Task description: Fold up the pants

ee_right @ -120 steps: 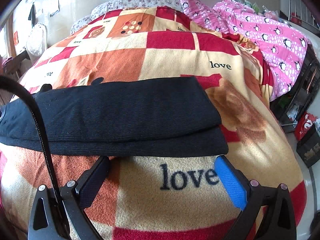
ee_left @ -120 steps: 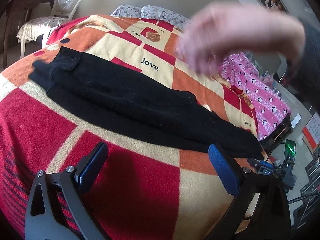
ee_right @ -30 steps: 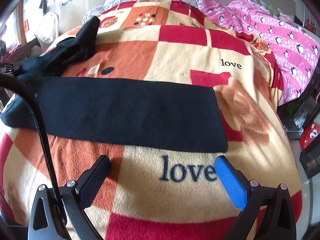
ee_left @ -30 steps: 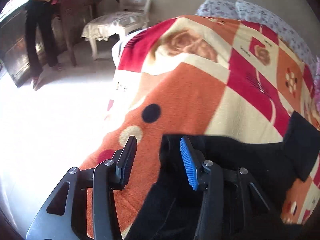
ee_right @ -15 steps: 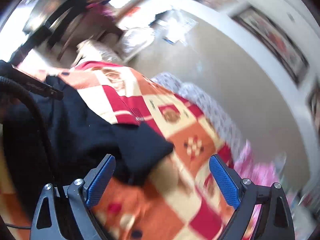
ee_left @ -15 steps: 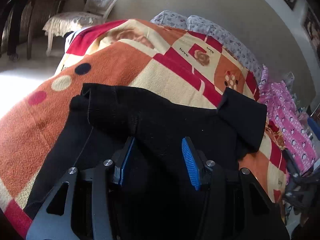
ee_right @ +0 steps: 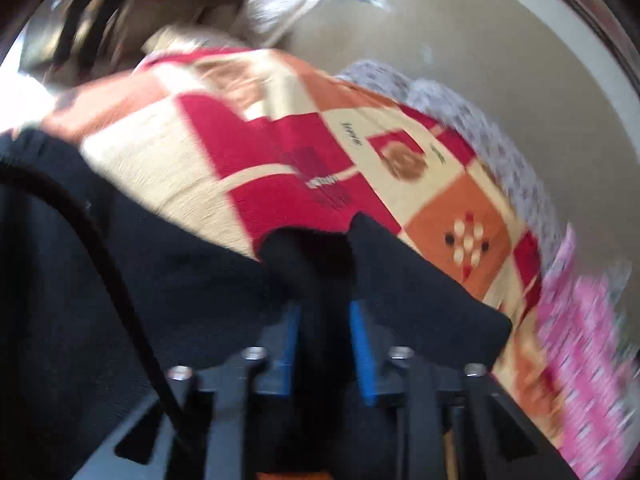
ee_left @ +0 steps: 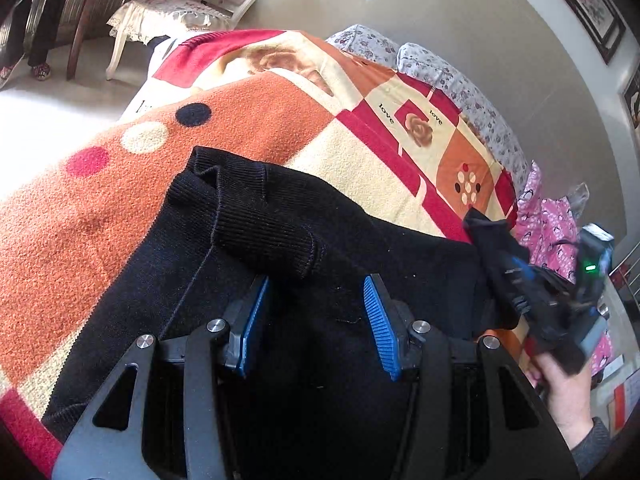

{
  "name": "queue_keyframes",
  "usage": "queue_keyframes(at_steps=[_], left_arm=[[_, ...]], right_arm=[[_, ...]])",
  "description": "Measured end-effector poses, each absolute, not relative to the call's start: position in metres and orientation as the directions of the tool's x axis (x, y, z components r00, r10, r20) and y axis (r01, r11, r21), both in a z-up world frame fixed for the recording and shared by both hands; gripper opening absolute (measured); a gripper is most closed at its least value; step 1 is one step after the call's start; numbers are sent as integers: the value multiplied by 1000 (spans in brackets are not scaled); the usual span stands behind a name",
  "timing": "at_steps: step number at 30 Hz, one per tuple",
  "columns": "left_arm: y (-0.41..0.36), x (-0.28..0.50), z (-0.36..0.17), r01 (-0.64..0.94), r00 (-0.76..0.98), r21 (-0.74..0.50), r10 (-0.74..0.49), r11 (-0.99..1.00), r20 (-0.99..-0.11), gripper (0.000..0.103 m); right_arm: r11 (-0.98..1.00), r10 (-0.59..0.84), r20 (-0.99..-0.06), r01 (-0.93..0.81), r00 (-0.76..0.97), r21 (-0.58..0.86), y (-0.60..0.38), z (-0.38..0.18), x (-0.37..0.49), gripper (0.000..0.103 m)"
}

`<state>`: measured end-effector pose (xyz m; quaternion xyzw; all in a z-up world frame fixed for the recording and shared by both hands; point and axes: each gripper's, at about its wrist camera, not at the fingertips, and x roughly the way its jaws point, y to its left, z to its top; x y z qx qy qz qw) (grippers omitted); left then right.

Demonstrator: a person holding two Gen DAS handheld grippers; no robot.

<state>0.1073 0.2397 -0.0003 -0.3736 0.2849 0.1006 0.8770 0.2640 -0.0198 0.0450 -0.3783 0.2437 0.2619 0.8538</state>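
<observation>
Black ribbed knit pants point(ee_left: 328, 240) lie folded over on the orange, red and cream patchwork blanket point(ee_left: 248, 100), cuff edge just ahead of the left gripper point(ee_left: 316, 316), whose blue pads stand parted. The right gripper point(ee_right: 322, 344) pinches a black fold. Bare blanket stretches toward floral pillows point(ee_left: 460, 76); a white chair point(ee_left: 200, 4) stands beyond.

The pants point(ee_left: 328, 248) lie across the blanket point(ee_left: 248, 112) on the bed; pillows point(ee_left: 448, 76) sit behind, a chair point(ee_left: 192, 8) beyond the bed's left.
</observation>
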Motion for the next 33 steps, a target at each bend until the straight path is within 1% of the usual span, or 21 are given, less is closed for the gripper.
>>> queue_keyframes(at_steps=[3,4,5,9,11,13,16,17,18,20,22,23,24,25,26,28,29,30,31,32,33], left_arm=[[243,106,-1,-378,827,-620,-50,687,-560,47],[244,106,-2,-370,830,-629,-61,683,-555,47],[245,106,-3,-367,830,-634,-68,680,-553,47],[245,107,-3,-358,829,-644,-87,676,-553,49],[244,110,-4,-343,817,-640,-118,687,-565,51],[243,109,-2,-325,807,-639,-147,697,-572,51],[245,100,0,-310,788,-635,-183,707,-588,51],[246,94,2,-311,777,-620,-183,720,-603,51],[246,89,4,-315,769,-603,-175,733,-615,51],[250,73,10,-315,760,-576,-163,754,-629,51],[257,55,13,-331,749,-549,-140,768,-648,51],[263,43,14,-341,744,-543,-132,768,-655,51],[267,34,13,-347,740,-545,-134,763,-660,51],[271,25,11,-350,734,-554,-146,755,-663,51],[276,16,8,-352,728,-575,-169,739,-664,52],[279,3,2,-351,726,-612,-207,708,-656,61],[279,-2,-1,-352,724,-630,-224,693,-652,63],[277,-5,-6,-348,721,-650,-250,675,-646,64],[274,-7,-9,-343,721,-663,-265,666,-640,64],[271,-9,-9,-341,733,-657,-248,672,-634,66],[269,-9,-8,-340,737,-656,-242,674,-631,69]], right_arm=[[762,305,-551,-546,777,-349,-76,92,281,5],[812,309,-547,-515,778,-274,-100,107,289,5],[852,319,-564,-492,761,-182,-128,120,300,5],[920,312,-610,-392,728,3,-207,142,322,4],[934,333,-630,-336,701,119,-247,147,330,4],[935,352,-627,-292,695,201,-275,147,328,4],[933,359,-643,-237,677,271,-307,139,334,4],[939,344,-660,-223,668,264,-311,133,338,4],[944,330,-686,-214,648,252,-314,124,343,4],[934,356,-756,-228,549,275,-322,96,350,4],[936,348,-829,-216,439,278,-330,66,351,5],[931,361,-828,-218,429,293,-340,58,344,7],[930,366,-817,-210,446,302,-350,56,336,12],[933,361,-800,-189,480,307,-366,57,321,16],[931,364,-787,-184,498,315,-377,59,310,18],[909,415,-754,-202,509,364,-403,64,280,23],[892,449,-738,-210,503,400,-416,67,263,26],[871,487,-724,-208,489,445,-427,68,246,36],[844,528,-708,-198,470,498,-439,67,227,48],[827,549,-702,-176,454,534,-450,62,210,51],[812,567,-695,-161,441,560,-456,58,194,52]])
